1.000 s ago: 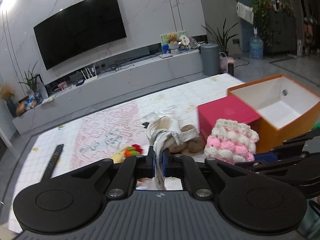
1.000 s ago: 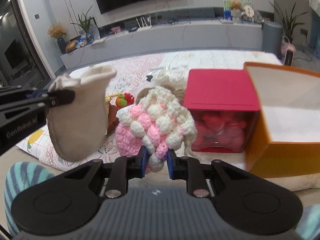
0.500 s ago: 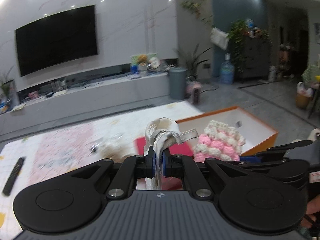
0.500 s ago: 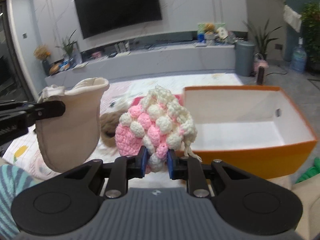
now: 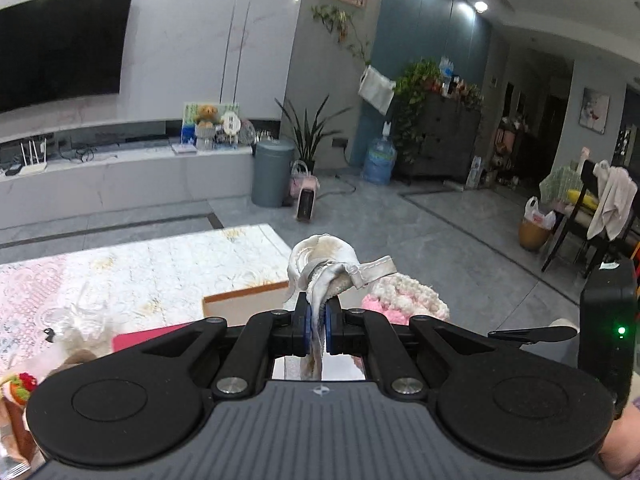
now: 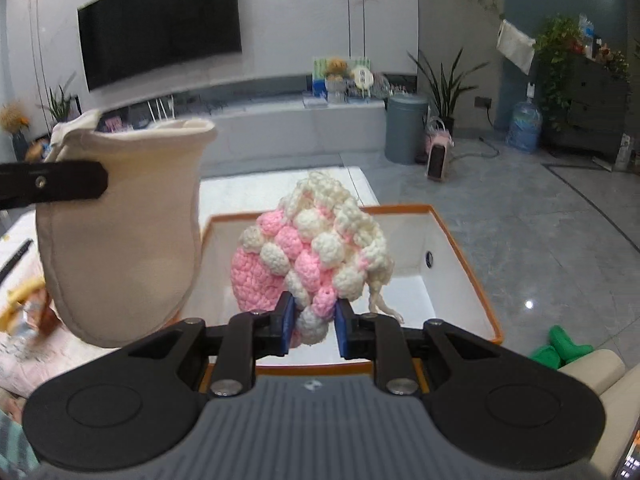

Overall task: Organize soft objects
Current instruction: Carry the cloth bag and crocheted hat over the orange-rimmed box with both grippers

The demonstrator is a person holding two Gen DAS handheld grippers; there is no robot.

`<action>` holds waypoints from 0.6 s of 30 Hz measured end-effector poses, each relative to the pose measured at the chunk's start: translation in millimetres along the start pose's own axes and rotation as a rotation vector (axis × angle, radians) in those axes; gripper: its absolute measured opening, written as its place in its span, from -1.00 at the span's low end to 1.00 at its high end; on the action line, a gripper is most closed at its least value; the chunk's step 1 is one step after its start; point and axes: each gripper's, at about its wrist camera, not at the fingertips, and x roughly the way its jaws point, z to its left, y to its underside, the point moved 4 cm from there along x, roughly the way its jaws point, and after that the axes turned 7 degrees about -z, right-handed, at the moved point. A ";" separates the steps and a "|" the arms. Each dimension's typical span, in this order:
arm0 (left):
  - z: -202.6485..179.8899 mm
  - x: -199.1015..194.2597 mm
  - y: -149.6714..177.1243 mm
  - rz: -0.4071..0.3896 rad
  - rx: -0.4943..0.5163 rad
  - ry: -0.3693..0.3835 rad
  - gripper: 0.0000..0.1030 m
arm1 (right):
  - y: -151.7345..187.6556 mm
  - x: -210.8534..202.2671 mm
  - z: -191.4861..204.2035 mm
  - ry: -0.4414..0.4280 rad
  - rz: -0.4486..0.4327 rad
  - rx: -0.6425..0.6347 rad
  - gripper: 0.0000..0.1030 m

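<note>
My left gripper [image 5: 317, 330] is shut on the bunched rim of a cream cloth pouch [image 5: 325, 268]; in the right wrist view the same pouch [image 6: 120, 232] hangs from the left gripper's finger [image 6: 56, 186] beside the box. A pink and cream crocheted piece [image 6: 312, 256] is pinched in my right gripper [image 6: 311, 326], which is shut on its lower edge and holds it over the orange box [image 6: 460, 248] with the white inside. Past the pouch in the left wrist view, the crocheted piece [image 5: 404, 300] shows to the right, and a strip of the box [image 5: 244, 304] to the left.
A pink box lid [image 5: 144, 340] and a brown plush [image 5: 76, 360] lie on the patterned table cover [image 5: 152, 264]. A small red and green toy [image 5: 18, 386] sits at the far left. A green object [image 6: 564, 350] rests on a beige cushion at the right. Grey floor lies beyond the table.
Both grippers have swung to the right with their loads. The crocheted piece now hangs over the orange box's open inside, and the pink box has slid out of the right wrist view.
</note>
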 end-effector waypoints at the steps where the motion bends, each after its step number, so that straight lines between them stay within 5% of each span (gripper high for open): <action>1: 0.4 8.5 2.3 0.015 -0.003 -0.003 -0.87 | 0.5 7.0 -3.1 -0.003 0.021 -0.005 -0.61; 9: 12.1 58.9 29.1 0.145 -0.093 -0.023 -0.87 | 10.7 61.6 -15.9 -0.042 0.180 -0.063 -0.60; 18: 5.6 89.6 53.3 0.271 -0.022 -0.108 -0.87 | 20.6 109.7 -14.6 -0.106 0.340 -0.124 -0.64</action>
